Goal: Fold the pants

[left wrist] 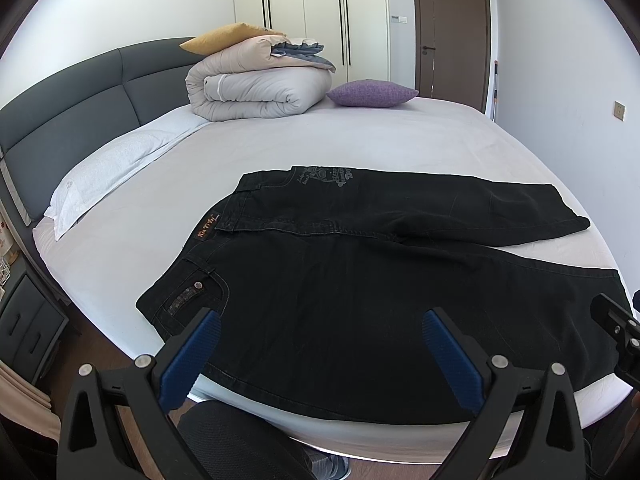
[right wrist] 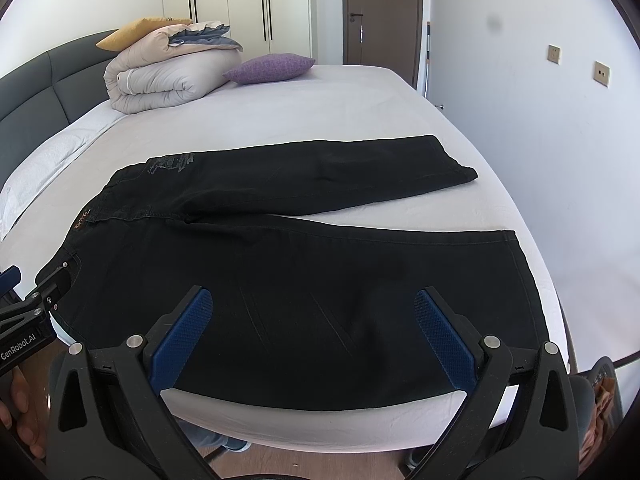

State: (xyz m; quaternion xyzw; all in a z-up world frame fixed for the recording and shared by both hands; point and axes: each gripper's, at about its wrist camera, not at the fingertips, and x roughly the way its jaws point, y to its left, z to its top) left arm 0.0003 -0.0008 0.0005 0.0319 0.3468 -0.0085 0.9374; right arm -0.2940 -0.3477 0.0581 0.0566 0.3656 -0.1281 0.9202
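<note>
I'm holding my left gripper wide, nothing in it, hovering over the near edge of the pants by the waist side; my right gripper is equally wide and empty, hovering over the near leg further toward the hem. The pants are lying flat on the bed, waistband left, legs splayed in a V to the right, probably spread out so one leg can fold over the other. The waistband patch is carrying orange lettering, too small to read. The left gripper's body is reading "GenRobot.AI" in the right view. The duvet and purple cushion are sitting well apart.
</note>
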